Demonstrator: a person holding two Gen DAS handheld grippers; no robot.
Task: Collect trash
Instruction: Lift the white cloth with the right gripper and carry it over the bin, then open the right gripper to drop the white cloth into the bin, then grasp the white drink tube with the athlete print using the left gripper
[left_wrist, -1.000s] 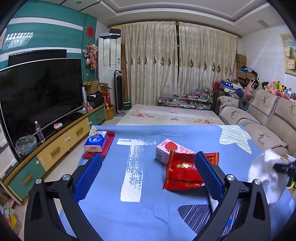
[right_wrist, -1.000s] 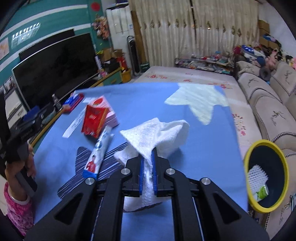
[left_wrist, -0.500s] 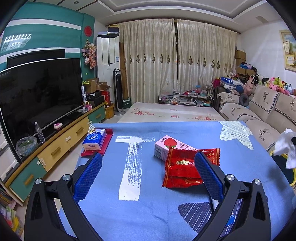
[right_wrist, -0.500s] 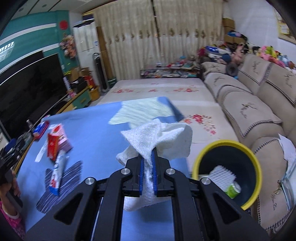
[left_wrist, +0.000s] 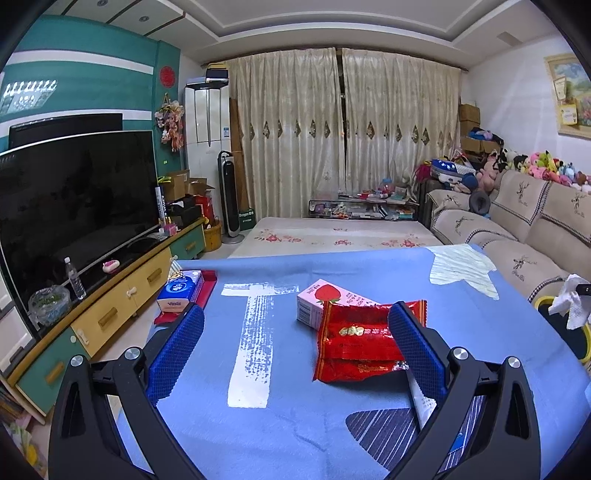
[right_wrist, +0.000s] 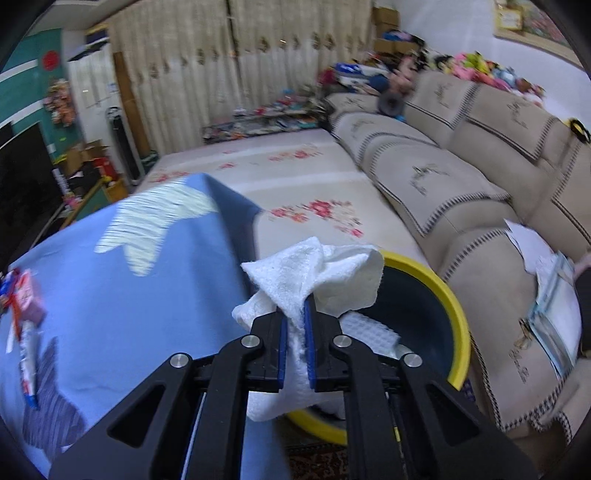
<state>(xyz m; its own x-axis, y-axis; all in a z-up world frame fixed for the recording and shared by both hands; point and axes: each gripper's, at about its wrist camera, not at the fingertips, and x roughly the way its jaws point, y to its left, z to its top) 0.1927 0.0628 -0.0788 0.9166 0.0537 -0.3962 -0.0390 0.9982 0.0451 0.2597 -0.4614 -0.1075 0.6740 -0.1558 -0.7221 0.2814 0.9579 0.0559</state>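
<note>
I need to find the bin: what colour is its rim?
Yellow rim on the bin, dark inside; clearest in the right wrist view.

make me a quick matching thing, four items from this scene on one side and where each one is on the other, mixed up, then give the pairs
Items
1. crumpled white paper towel
2. shiny red snack wrapper
3. blue tissue pack
4. yellow-rimmed dark bin

Places
A. on the floor between the blue-clothed table and the beige sofa
B. leaning on the pink strawberry carton
C. clamped between the right gripper fingers
D. on a flat red thing at the table's left edge

Pairs: 1-C, 2-B, 3-D, 4-A
</note>
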